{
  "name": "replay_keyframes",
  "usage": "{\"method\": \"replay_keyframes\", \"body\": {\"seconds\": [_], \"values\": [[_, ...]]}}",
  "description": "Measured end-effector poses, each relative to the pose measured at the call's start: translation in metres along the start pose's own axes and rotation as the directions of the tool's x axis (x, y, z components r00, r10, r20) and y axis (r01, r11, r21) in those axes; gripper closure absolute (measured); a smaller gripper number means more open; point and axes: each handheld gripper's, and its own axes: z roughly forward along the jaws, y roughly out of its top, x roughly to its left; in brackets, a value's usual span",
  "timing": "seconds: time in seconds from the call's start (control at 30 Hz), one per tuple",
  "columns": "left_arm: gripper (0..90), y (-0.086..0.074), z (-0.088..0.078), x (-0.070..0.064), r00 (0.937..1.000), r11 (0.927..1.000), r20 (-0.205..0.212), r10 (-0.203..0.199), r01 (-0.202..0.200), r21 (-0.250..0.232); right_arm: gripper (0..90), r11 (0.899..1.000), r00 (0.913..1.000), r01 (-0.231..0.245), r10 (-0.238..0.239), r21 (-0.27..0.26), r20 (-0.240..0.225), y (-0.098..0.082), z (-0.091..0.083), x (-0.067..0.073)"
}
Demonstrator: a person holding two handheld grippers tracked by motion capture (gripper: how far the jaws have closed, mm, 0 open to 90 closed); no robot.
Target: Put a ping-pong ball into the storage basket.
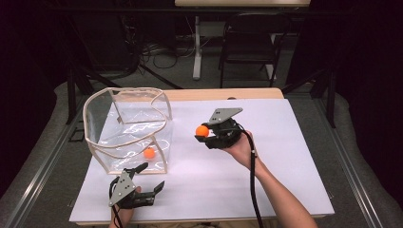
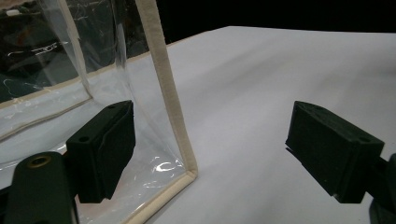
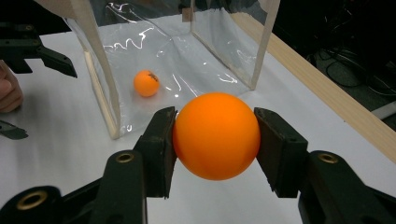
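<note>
Right gripper [image 3: 215, 140]: jaws pinched on an orange ball [image 3: 216, 135], held clear above the white table [image 1: 266, 175]. The clear bag [image 1: 126, 128] stands ahead of that claw, mouth open at the top. One ball [image 3: 146, 83] already lies inside on the bag floor, so that part is judged done. Left gripper [image 2: 210, 149]: jaws spread, nothing held, the bag's near corner seam between them, untouched. Remaining: held ball to be carried over the rim and released; any further balls cannot be told.
</note>
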Motion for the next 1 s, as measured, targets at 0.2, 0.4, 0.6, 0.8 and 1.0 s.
{"method": "replay_keyframes", "body": {"seconds": [0.2,0.4,0.6,0.8,1.0], "values": [[15.7,0.000,0.000,0.000,1.0000,1.0000,-0.002,-0.001,0.001,0.001,51.3,1.000,1.0000,0.006,-0.006,-0.007,0.000,0.006,0.000,-0.001],[15.7,0.000,-0.001,0.000,1.0000,1.0000,-0.001,-0.001,0.001,-0.001,51.3,1.000,1.0000,0.005,-0.005,-0.016,-0.004,0.013,0.000,-0.002],[15.7,0.000,-0.001,0.000,1.0000,1.0000,-0.001,-0.002,0.002,-0.002,51.3,1.000,1.0000,0.007,-0.007,-0.019,-0.003,0.018,0.002,-0.005],[15.7,0.000,0.000,0.000,1.0000,1.0000,0.001,-0.001,0.001,0.000,51.3,1.000,0.9999,0.010,-0.010,-0.021,-0.002,0.023,0.003,-0.005],[15.7,0.000,0.000,0.000,1.0000,1.0000,-0.003,0.000,0.000,-0.002,51.3,0.999,0.9999,0.014,-0.014,-0.029,0.005,0.030,0.002,-0.007]]}}
